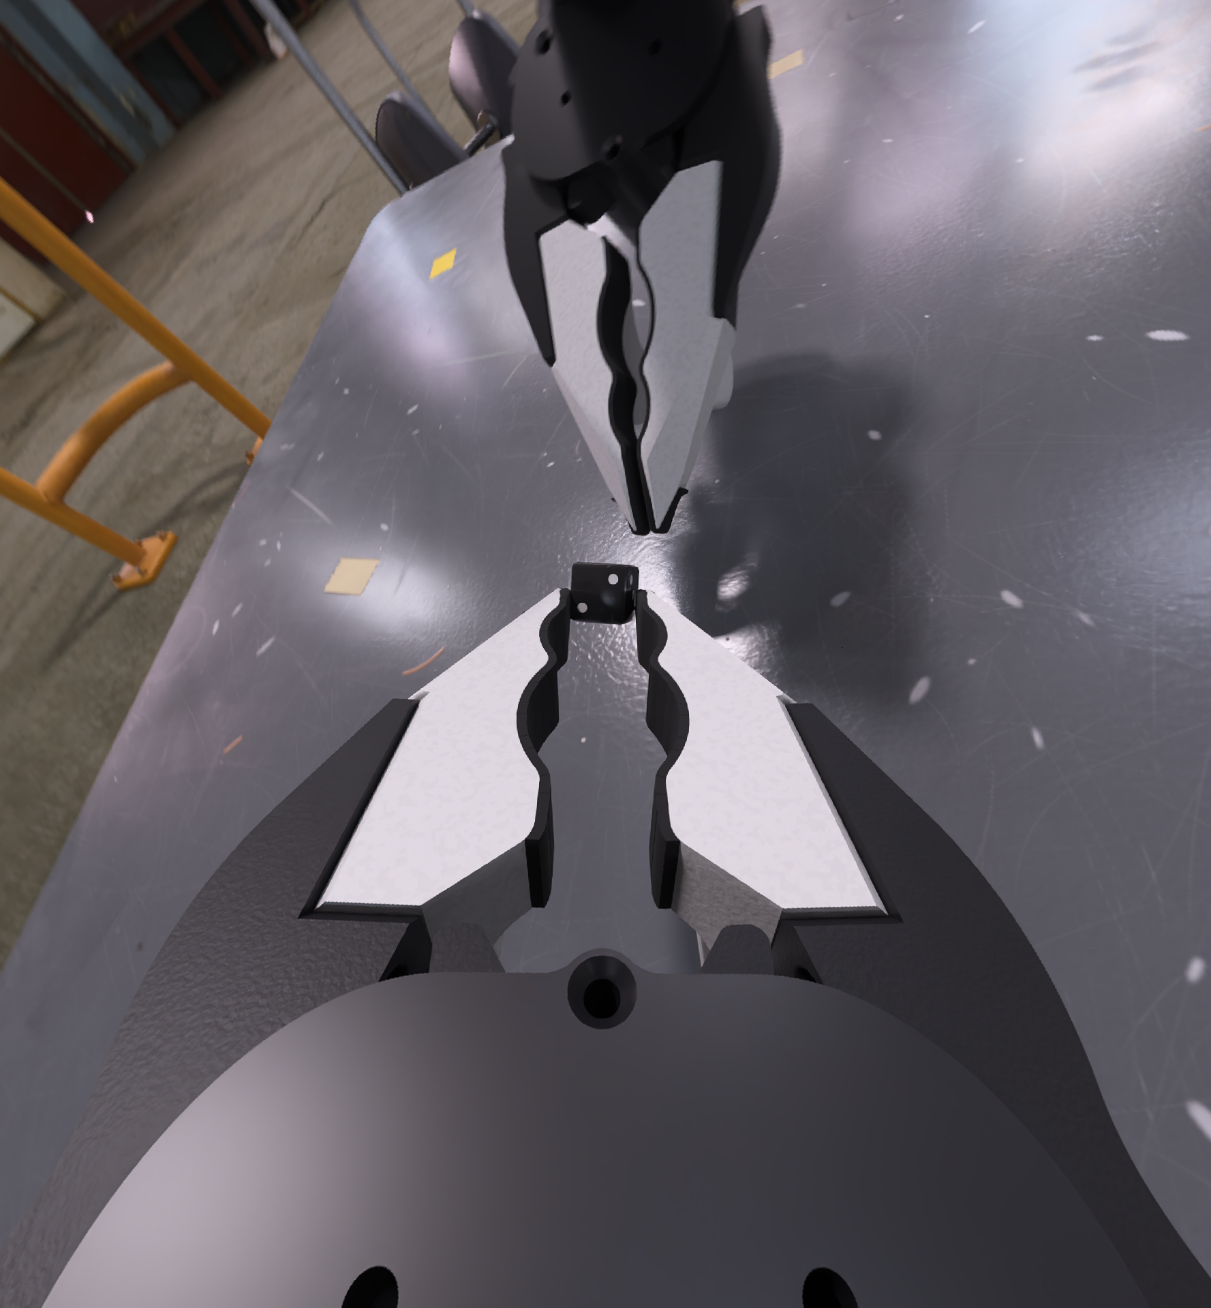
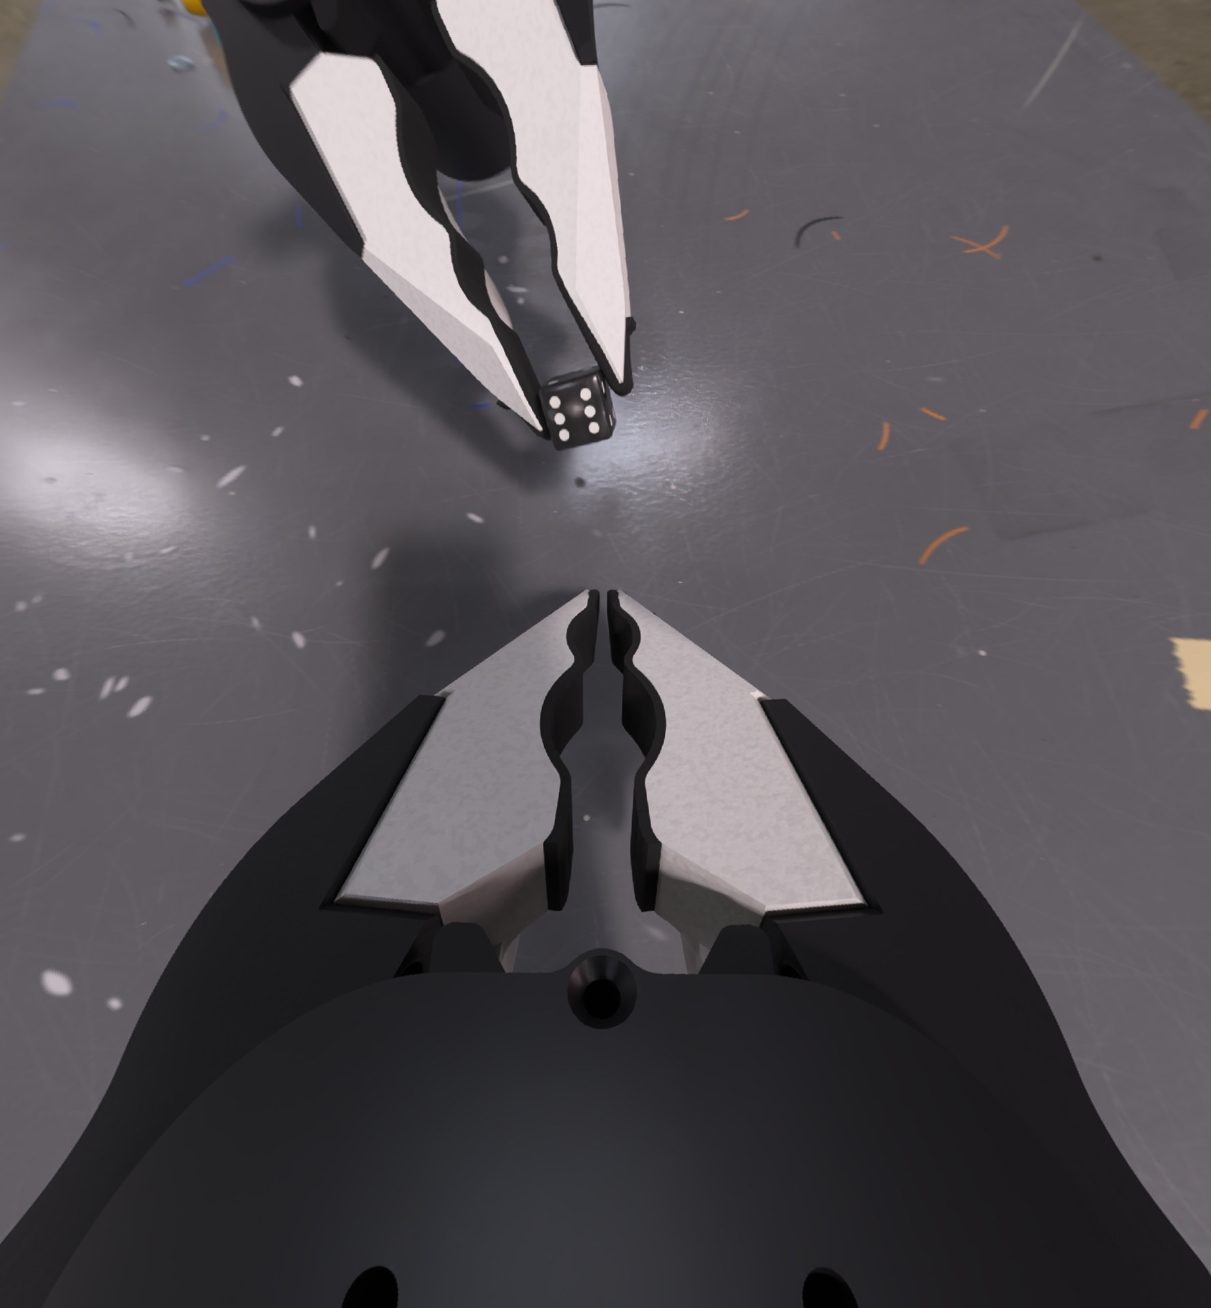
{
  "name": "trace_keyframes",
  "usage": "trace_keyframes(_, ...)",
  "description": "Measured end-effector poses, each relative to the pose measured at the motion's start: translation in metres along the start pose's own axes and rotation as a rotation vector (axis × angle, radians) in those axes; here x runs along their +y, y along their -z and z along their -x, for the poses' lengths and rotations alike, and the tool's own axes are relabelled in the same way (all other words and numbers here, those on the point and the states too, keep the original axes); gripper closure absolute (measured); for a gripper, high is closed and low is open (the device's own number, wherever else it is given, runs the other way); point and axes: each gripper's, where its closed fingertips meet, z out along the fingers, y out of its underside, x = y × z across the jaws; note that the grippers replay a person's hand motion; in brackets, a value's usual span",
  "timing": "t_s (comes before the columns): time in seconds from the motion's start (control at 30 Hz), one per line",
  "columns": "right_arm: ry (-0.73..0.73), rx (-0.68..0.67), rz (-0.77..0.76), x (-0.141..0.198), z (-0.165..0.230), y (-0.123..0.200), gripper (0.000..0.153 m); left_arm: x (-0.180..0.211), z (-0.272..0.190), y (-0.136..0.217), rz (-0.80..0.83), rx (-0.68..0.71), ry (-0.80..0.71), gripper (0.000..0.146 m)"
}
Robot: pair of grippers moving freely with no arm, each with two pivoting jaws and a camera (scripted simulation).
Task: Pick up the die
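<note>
Black die (image 1: 604, 593) with white pips sits on the scratched grey counter (image 1: 942, 495), caught between the fingertips of the left gripper (image 1: 601, 601), whose jaws pinch its two opposite flat faces; whether it rests on the counter or is just clear of it cannot be told. Right gripper (image 2: 602, 594) hovers just beyond the die, jaws pressed together, holding nothing. Die looks small, rigid, light and glossy, so likely slippery: best held square on flat faces, not corners, or it may twist out.
</note>
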Motion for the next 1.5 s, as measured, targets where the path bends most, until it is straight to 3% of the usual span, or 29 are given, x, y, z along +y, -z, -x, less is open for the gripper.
trace_keyframes(0.27, -0.023, -0.162, -0.026, -0.001, 0.019, 0.001, 0.151, -0.007, -0.021, -0.004, -0.039, 0.057, -0.142, 0.128)
trace_keyframes(0.73, -0.079, -0.353, -0.118, 0.0, 0.033, 0.027, 0.151, -0.032, -0.034, -0.009, -0.142, 0.083, -0.186, 0.128)
trace_keyframes(1.07, -0.043, -0.459, -0.13, 0.003, 0.044, 0.041, 0.152, -0.046, -0.046, -0.014, -0.179, 0.12, -0.242, 0.128)
trace_keyframes(1.5, 0.107, -0.426, 0.039, 0.032, 0.053, 0.034, 0.151, -0.025, -0.075, -0.032, -0.081, 0.188, -0.336, 0.128)
